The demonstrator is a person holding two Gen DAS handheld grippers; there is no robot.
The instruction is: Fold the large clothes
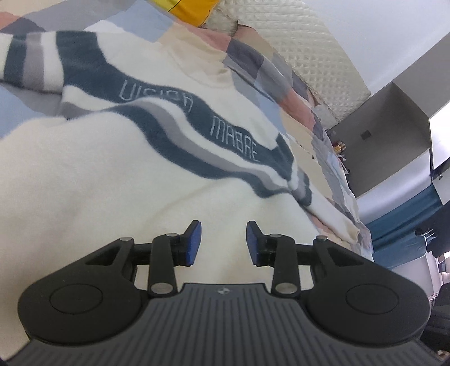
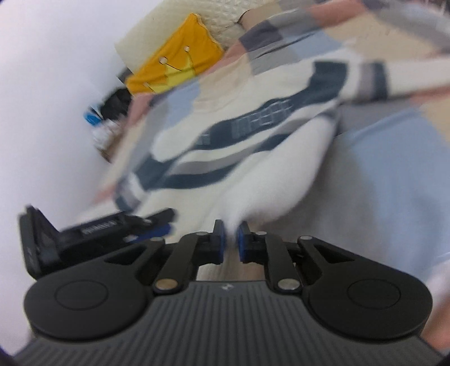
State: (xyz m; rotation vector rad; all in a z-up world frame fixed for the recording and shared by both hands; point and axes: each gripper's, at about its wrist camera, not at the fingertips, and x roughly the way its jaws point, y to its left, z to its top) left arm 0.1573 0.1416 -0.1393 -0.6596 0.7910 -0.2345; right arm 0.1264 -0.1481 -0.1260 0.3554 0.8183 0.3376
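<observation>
On the patchwork bed, right fingers pinch the white sweater — left fingers apart, empty.

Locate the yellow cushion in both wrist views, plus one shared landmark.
Left wrist: yellow fabric cushion at the top edge, centre-left, cut off by the frame.
Right wrist: same cushion upper left, whole, against the cream quilted headboard.
Shared landmark: lettered dark blue band on the white fleece sweater.
</observation>
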